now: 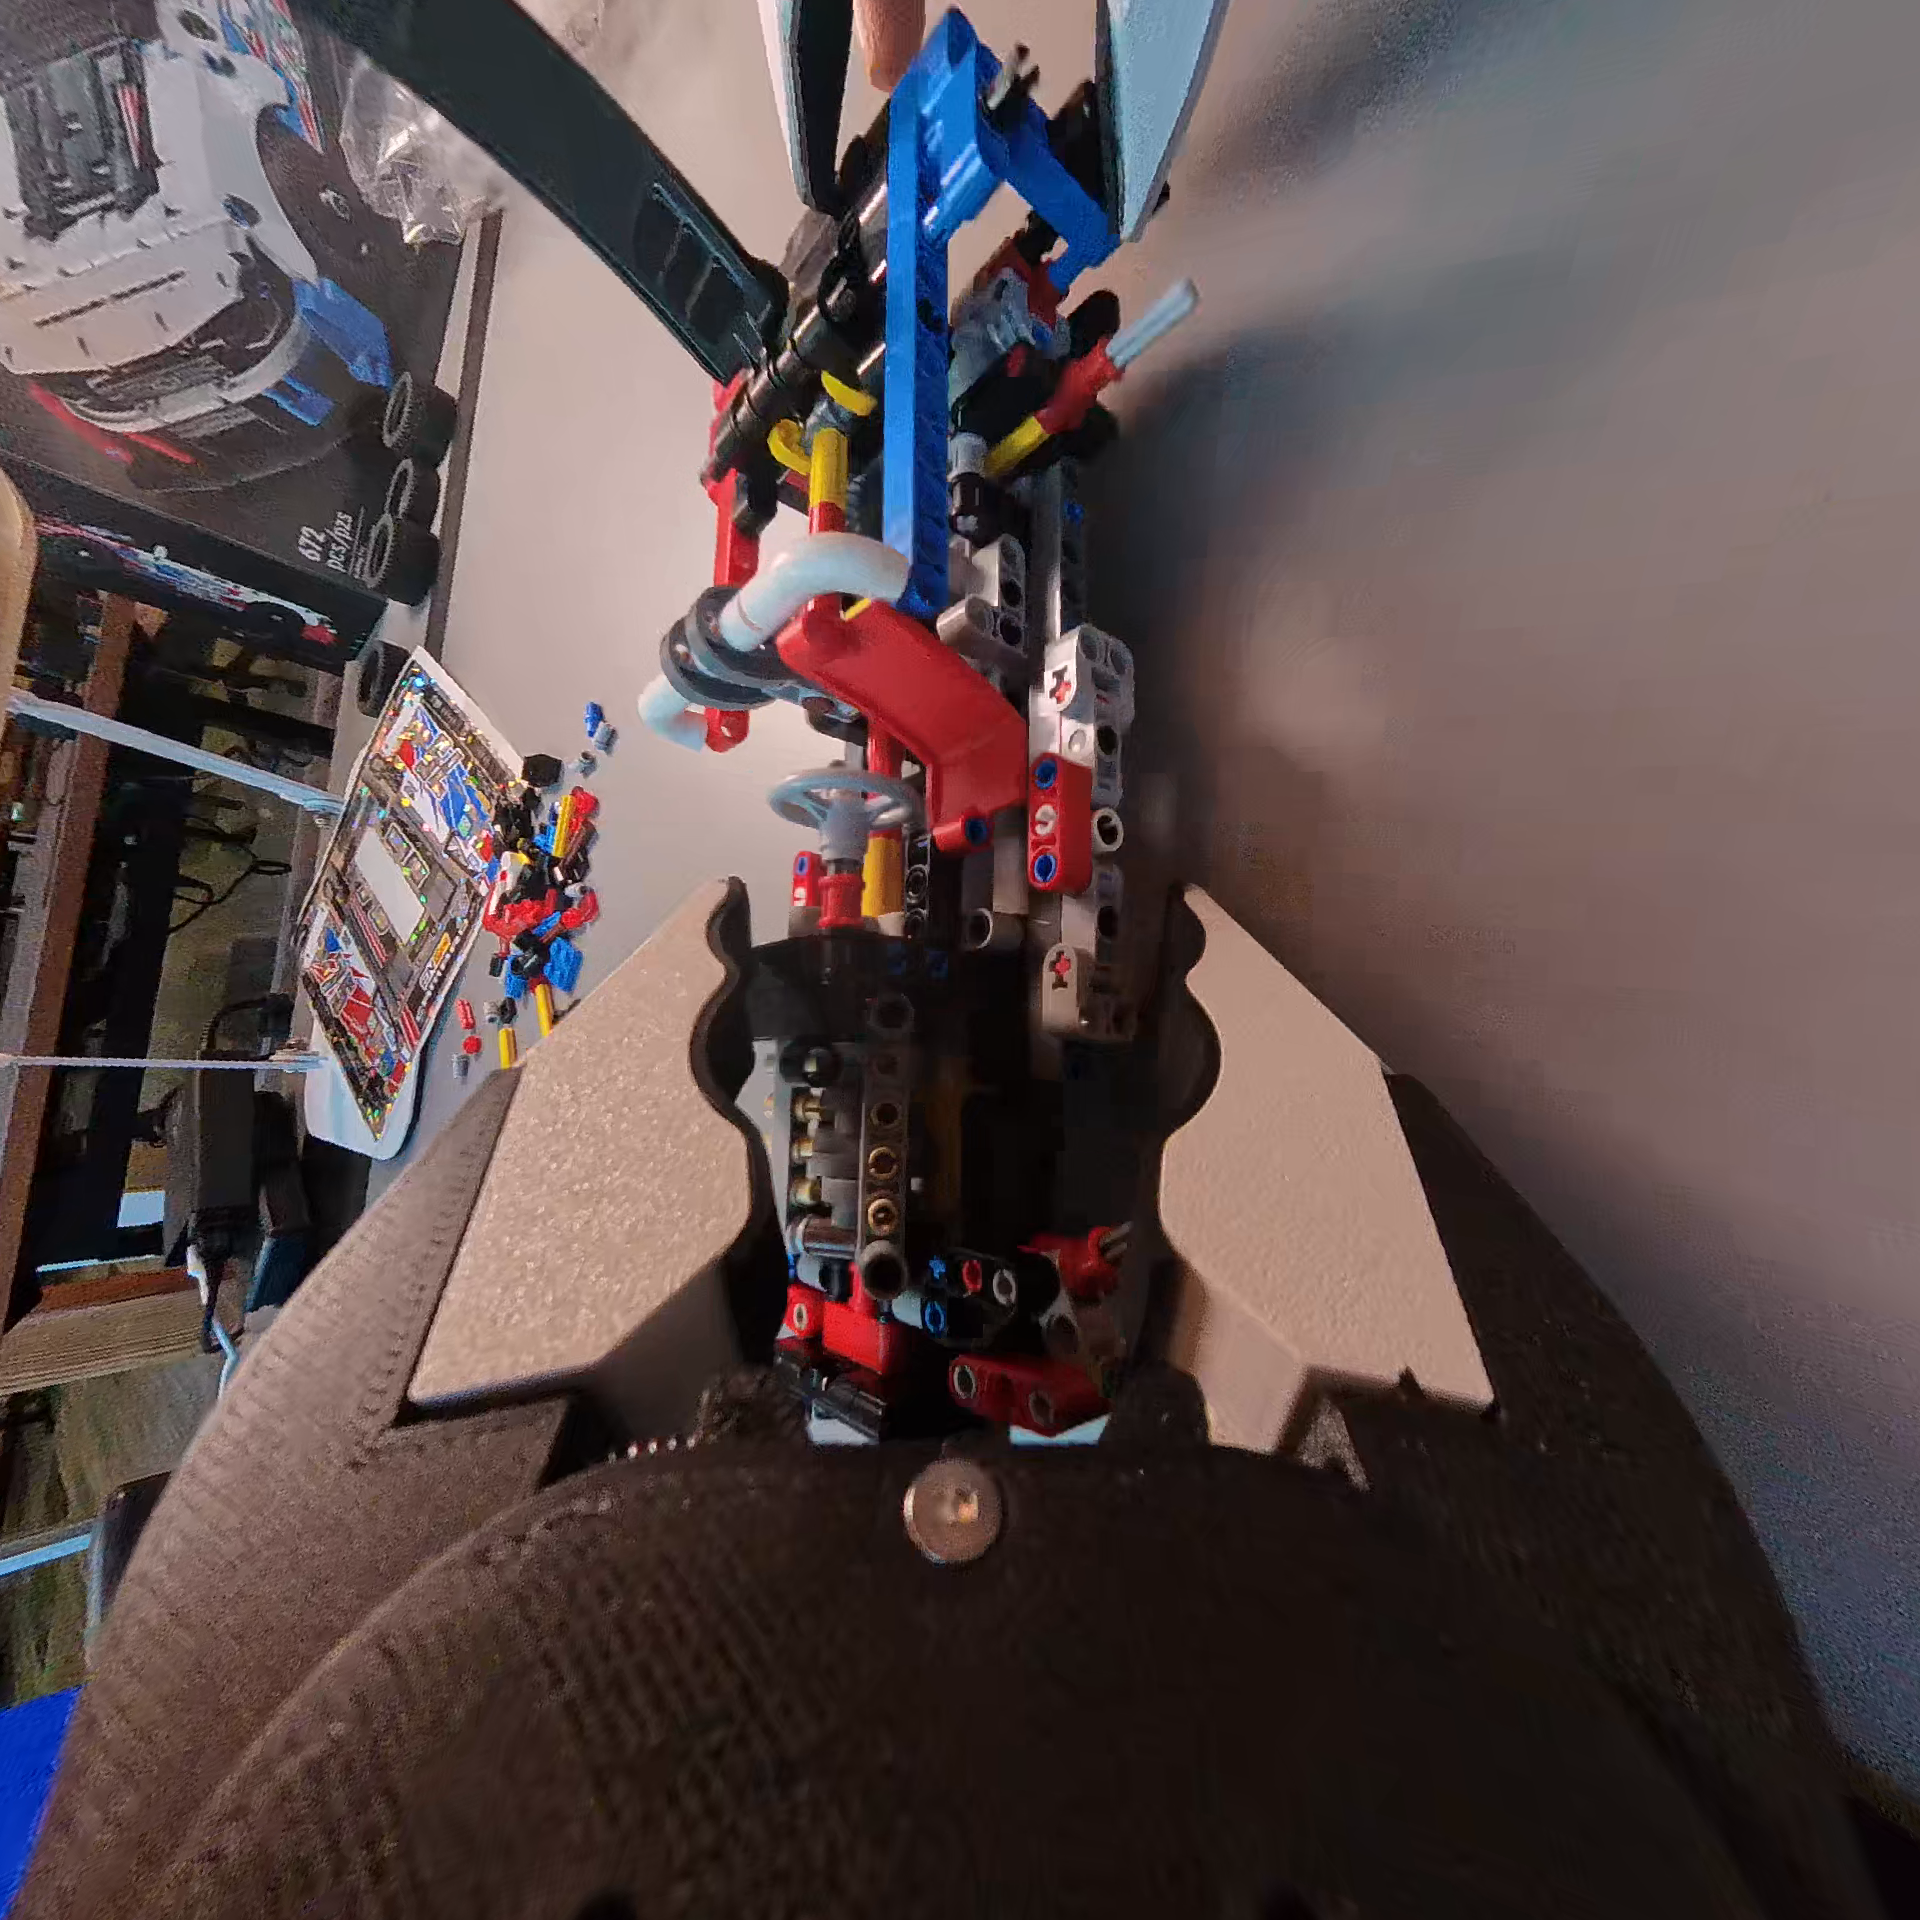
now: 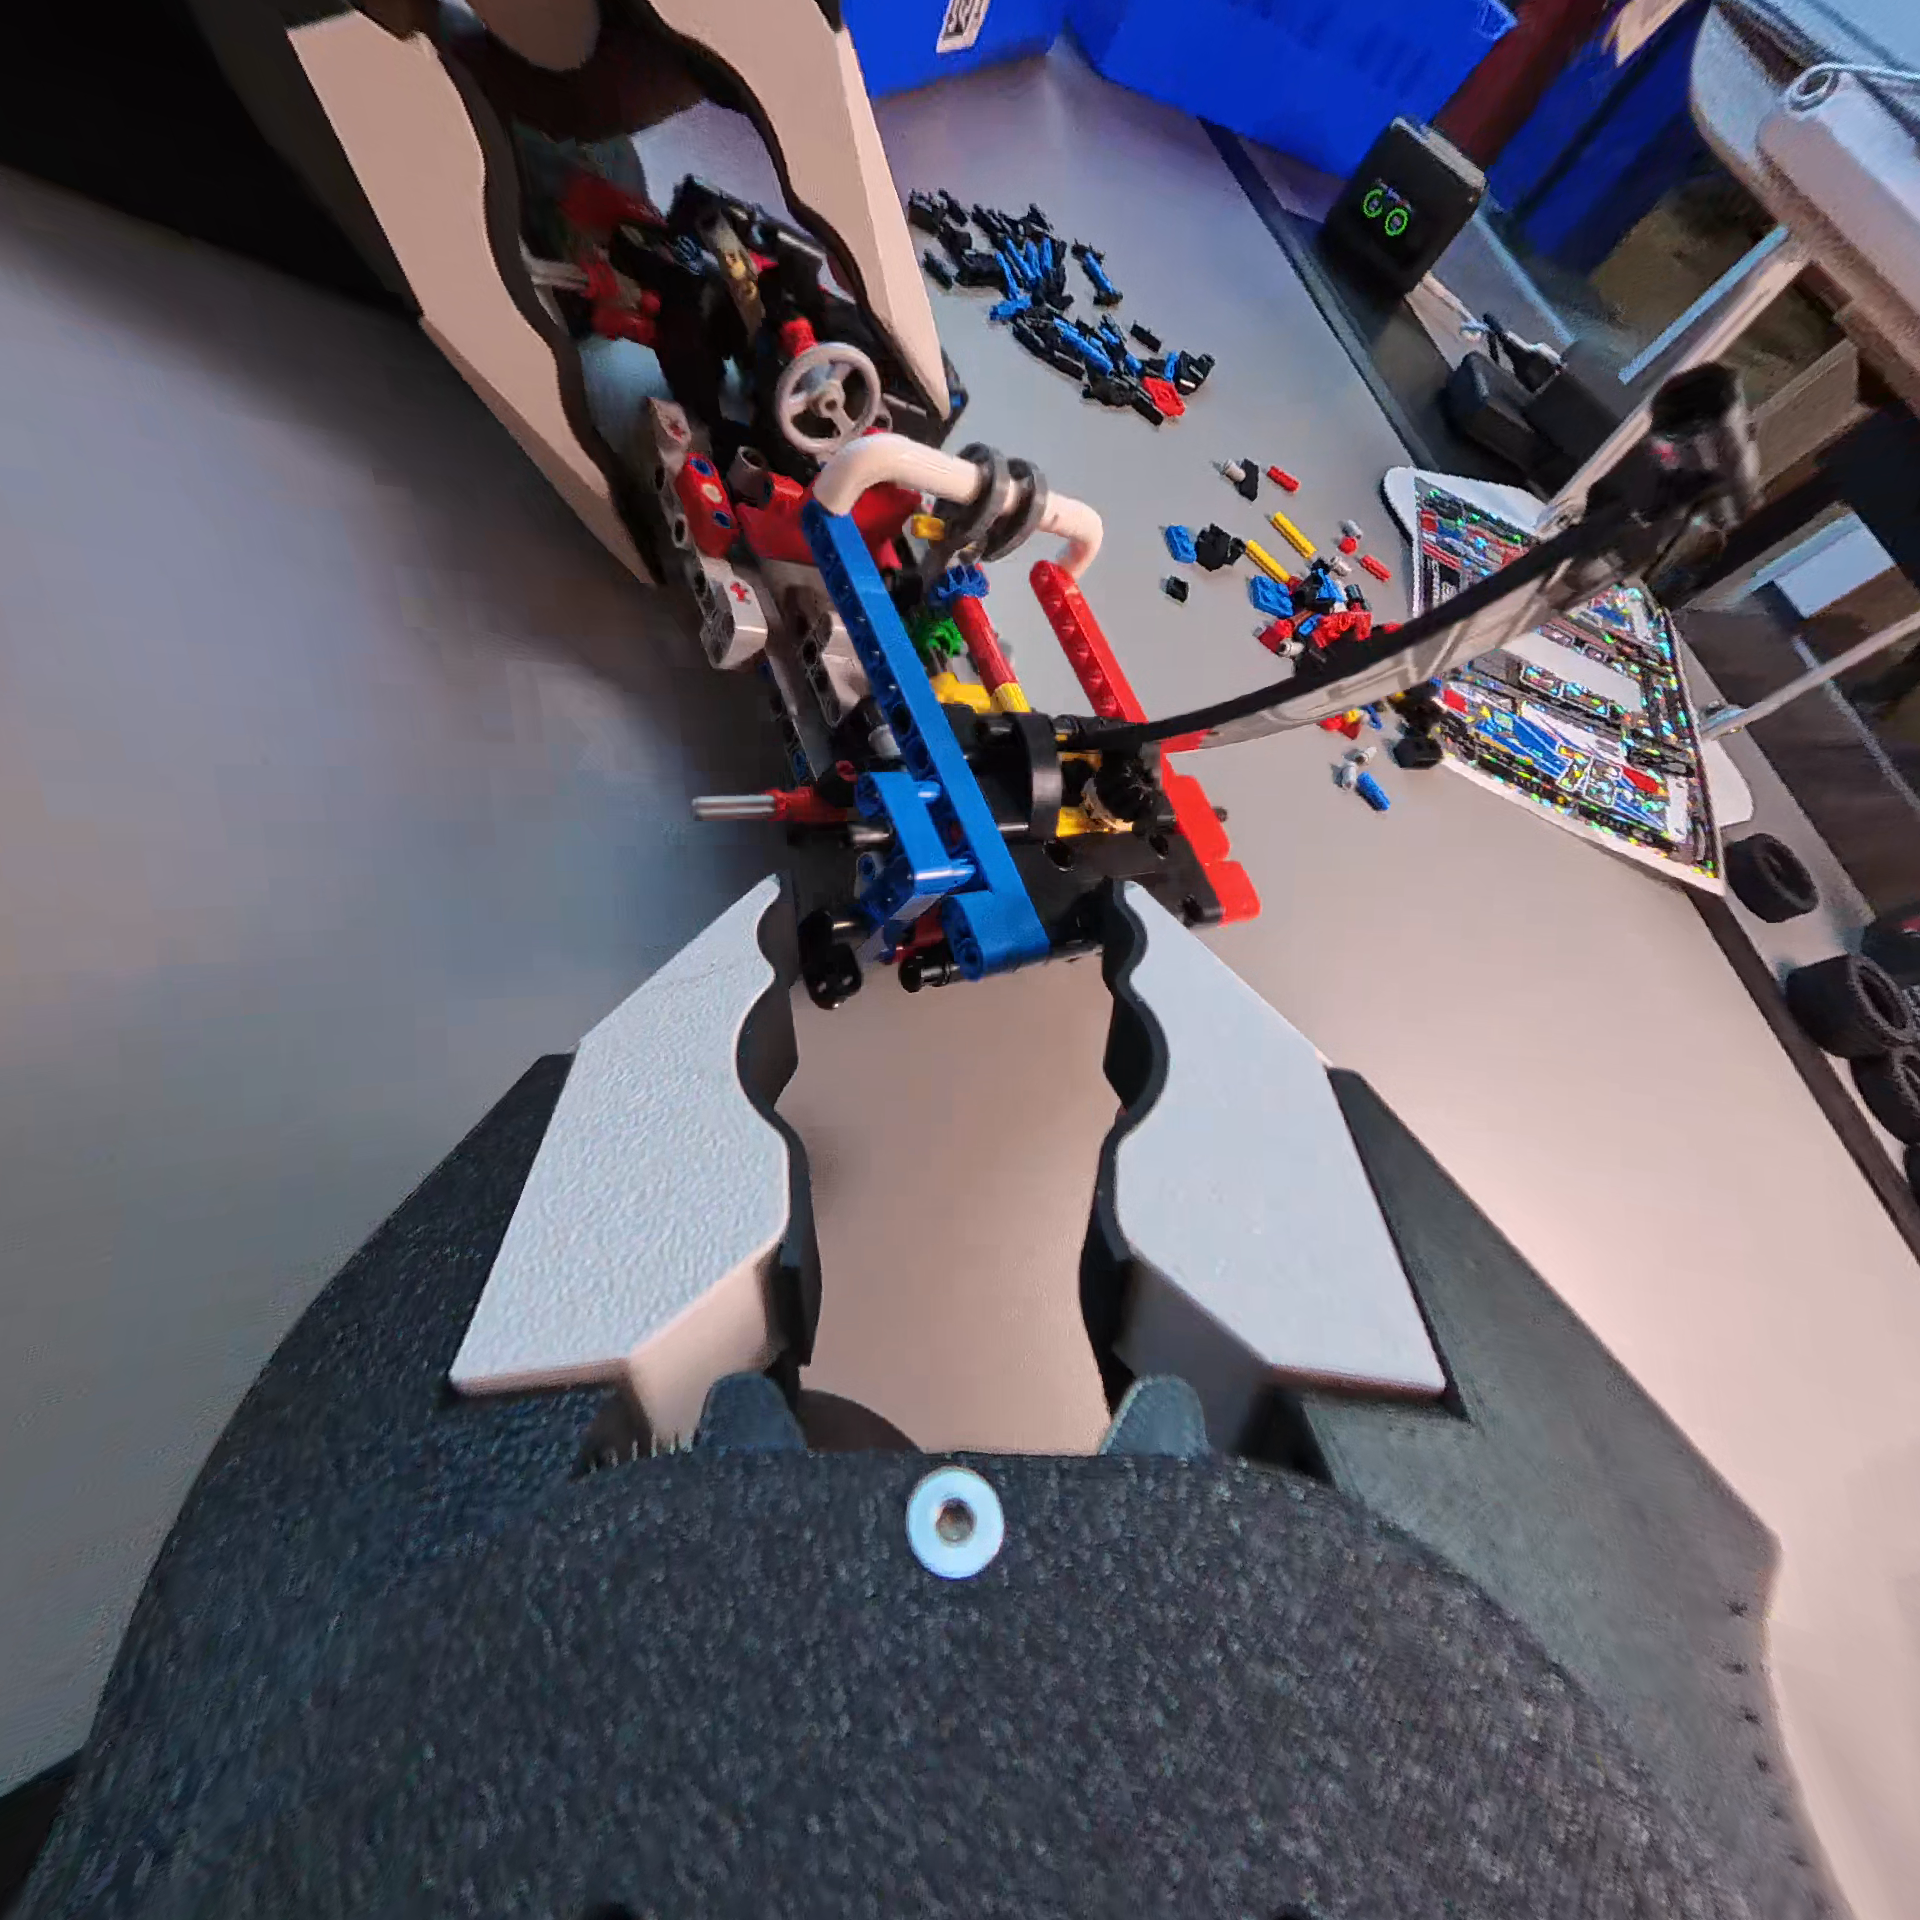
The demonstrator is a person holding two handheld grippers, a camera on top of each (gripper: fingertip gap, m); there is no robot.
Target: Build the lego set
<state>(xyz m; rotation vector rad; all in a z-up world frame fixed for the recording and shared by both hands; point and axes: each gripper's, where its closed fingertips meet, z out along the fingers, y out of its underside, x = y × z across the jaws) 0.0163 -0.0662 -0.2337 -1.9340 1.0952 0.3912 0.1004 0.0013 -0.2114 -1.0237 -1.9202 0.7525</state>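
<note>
A partly built lego car chassis point(image 1: 935, 707) of red, blue, grey and black beams has a grey steering wheel point(image 2: 828, 400) and a long blue beam point(image 2: 904, 717) on top. My left gripper point(image 1: 961, 925) is shut on its rear half and holds it over the table. My right gripper point(image 2: 951, 904) closes its tips on the other end of the chassis point(image 2: 935, 831), beside the blue frame. The right gripper's fingers point(image 1: 1153, 114) show at the top of the left wrist view. A long black flexible strip point(image 2: 1351, 649) sticks out sideways from the chassis.
Loose coloured pieces point(image 2: 1309, 603) and a sticker sheet point(image 2: 1558, 707) lie on the grey table point(image 2: 1403, 1091). A pile of black and blue pins point(image 2: 1060, 301) lies farther back. Black tyres point(image 2: 1849, 1003) line the table edge. The set's box point(image 1: 208, 312) stands at the left. My hands' fingertips stand some 12 centimetres from each other.
</note>
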